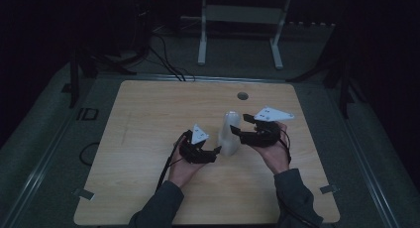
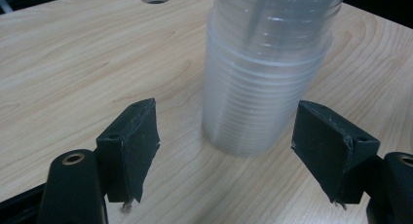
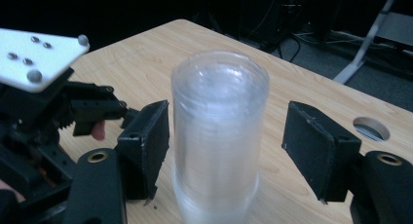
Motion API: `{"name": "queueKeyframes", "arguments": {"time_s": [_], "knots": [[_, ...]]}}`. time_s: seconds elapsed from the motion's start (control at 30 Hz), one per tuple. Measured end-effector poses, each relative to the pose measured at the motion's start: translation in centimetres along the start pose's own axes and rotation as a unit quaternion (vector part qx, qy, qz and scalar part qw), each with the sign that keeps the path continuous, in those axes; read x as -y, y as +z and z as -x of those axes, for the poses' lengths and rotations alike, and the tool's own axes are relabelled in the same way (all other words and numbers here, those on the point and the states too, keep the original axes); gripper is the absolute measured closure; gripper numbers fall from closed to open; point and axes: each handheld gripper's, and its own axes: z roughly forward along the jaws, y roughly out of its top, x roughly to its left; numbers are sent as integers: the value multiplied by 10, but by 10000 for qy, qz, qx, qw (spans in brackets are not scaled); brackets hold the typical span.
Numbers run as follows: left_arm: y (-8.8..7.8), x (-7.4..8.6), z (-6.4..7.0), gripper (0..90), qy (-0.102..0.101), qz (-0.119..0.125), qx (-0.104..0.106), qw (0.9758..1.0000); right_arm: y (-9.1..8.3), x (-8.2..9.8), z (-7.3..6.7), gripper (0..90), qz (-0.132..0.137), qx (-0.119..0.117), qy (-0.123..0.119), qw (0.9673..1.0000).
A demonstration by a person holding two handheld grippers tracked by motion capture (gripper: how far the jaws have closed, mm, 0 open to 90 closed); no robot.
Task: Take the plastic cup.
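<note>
A stack of clear plastic cups [image 1: 230, 134] stands upright near the middle of the wooden table [image 1: 148, 119]. My left gripper [image 1: 216, 151] sits at its lower left, open, with the stack's base [image 2: 253, 112] just beyond the jaws. My right gripper [image 1: 236, 132] comes in from the right, higher up, also open. In the right gripper view the cup stack [image 3: 219, 136] stands between the two pads [image 3: 314, 146] without touching either. The left gripper's body [image 3: 44, 112] and its white plate lie behind the stack there.
A round cable hole [image 1: 242, 95] is cut in the table behind the cups. A white metal stand [image 1: 240, 25] and dark cables sit on the floor beyond the far edge. The room around is dark.
</note>
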Motion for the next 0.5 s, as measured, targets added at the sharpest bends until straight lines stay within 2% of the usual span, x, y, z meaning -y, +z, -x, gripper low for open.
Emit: {"name": "queueKeyframes", "arguments": {"time_s": [0.2,0.5], "knots": [[5,-3,2,243,-3,75,82,9999,11,-6,-2,332,-13,-48,-54,10000],[13,-8,8,231,89,107,109,9998,25,-10,1,334,-69,-37,31,10000]]}}
